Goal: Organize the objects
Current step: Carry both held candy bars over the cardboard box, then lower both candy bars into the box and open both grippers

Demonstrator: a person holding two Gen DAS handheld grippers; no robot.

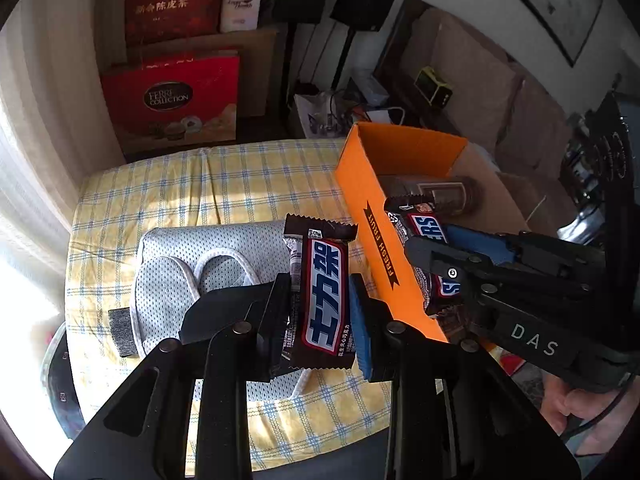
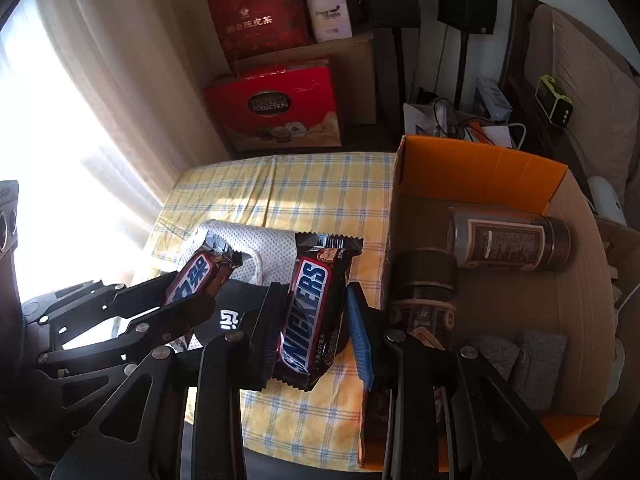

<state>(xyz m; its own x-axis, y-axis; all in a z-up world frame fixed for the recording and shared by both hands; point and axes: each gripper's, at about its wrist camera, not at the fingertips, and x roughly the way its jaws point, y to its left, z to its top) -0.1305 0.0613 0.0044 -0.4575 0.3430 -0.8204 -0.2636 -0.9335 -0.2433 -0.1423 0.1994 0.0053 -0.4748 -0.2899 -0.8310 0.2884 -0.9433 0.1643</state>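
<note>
The left gripper [image 1: 320,300] has its black fingers [image 1: 276,312] pinching a brown Snickers bar with Chinese lettering [image 1: 324,292], held upright above the table. The right gripper [image 2: 316,316] likewise clamps a second brown Snickers bar with English lettering [image 2: 308,312] between its two pads, just beside the left wall of an open orange cardboard box printed "FRESH FRUIT" [image 1: 380,240].

Inside the box lie two dark brown cylindrical jars with labels [image 2: 508,244], one on its side near the far wall, the other nearer the left wall, and two grey felt-like pads [image 2: 520,356] at the near end.

The box stands on a table under a yellow-and-blue checked cloth [image 1: 220,184]. A pair of white mesh slippers [image 1: 200,268] rests on the cloth below the left gripper. Behind, red gift boxes [image 2: 276,104] are stacked beside pale curtains [image 2: 100,100].
</note>
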